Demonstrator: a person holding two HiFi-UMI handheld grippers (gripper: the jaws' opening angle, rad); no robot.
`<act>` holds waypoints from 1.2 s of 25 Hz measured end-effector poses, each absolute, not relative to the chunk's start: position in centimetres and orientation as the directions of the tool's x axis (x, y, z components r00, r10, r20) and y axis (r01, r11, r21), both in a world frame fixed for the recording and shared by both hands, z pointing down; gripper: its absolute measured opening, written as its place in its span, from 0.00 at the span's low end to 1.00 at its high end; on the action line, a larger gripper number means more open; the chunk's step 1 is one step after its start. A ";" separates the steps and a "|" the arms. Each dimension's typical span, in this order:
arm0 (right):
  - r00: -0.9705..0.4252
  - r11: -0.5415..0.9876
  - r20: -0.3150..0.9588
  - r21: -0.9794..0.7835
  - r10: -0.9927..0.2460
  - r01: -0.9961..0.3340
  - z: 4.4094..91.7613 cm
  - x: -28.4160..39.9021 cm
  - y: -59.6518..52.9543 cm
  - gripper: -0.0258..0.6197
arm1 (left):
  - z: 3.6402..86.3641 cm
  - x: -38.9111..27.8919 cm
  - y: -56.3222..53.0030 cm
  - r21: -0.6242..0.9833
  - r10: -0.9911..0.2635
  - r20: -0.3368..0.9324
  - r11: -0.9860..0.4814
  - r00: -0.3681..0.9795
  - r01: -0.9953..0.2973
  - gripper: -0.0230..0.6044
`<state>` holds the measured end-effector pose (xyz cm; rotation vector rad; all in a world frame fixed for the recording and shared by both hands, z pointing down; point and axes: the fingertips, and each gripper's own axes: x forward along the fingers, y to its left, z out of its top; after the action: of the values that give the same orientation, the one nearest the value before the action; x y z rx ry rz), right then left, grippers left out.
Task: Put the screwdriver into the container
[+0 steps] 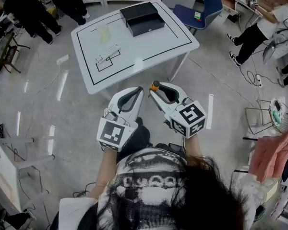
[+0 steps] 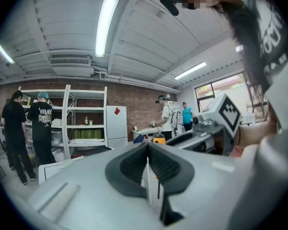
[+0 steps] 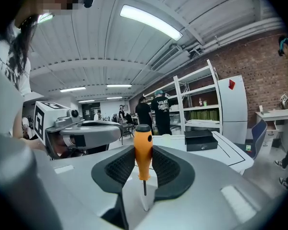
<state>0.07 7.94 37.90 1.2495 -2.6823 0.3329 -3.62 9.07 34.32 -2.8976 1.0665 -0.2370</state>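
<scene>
A: Where's the screwdriver [image 3: 143, 153]?
B: In the right gripper [image 3: 143, 146]. Both pads are clenched on its orange handle, mid-frame in the right gripper view.
A: Which way does it point?
B: Its long axis runs straight up and down in that frame. The black cap is at the top, and the thin shaft points down toward the gripper's own body. In the head view only the capped end of the handle shows, poking out past the jaw tips and aimed up-frame at the table [image 1: 101, 66].
A: And the container [image 1: 142, 17]?
B: It's a black box at the top centre of the head view, on the table's far side, well apart from the screwdriver.
A: The left gripper [image 2: 148, 150]?
B: Its jaws are pressed together with nothing between them. In the head view it sits lower centre, just beside the right one, below the table's near edge in the frame.
</scene>
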 end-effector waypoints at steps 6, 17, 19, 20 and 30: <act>-0.618 0.609 0.261 -0.125 -0.742 -0.784 37.9 -1.9 1.2 0.22 | 34.4 -5.6 2.1 -0.080 -0.625 0.127 -0.780 0.770 -0.620 0.04; -0.569 0.561 0.292 -0.118 -0.769 -0.819 38.6 -4.9 -5.7 0.22 | 35.1 -9.1 -5.7 -0.055 -0.592 0.126 -0.806 0.796 -0.590 0.04; -0.562 0.555 0.307 -0.117 -0.768 -0.823 39.0 -5.2 -6.2 0.22 | 35.5 -9.5 -6.3 -0.039 -0.589 0.126 -0.807 0.799 -0.589 0.04; -0.559 0.553 0.315 -0.116 -0.767 -0.825 39.1 -5.2 -6.4 0.22 | 35.7 -9.7 -6.5 -0.032 -0.588 0.125 -0.808 0.799 -0.589 0.04; -0.542 0.535 0.351 -0.125 -0.764 -0.835 40.9 -4.8 -7.0 0.22 | 37.5 -9.8 -7.6 0.026 -0.579 0.135 -0.809 0.804 -0.587 0.04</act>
<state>-4.84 -6.99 40.88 1.3414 -2.5213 0.4072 -9.78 -7.58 37.53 -3.0468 0.9864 -0.1938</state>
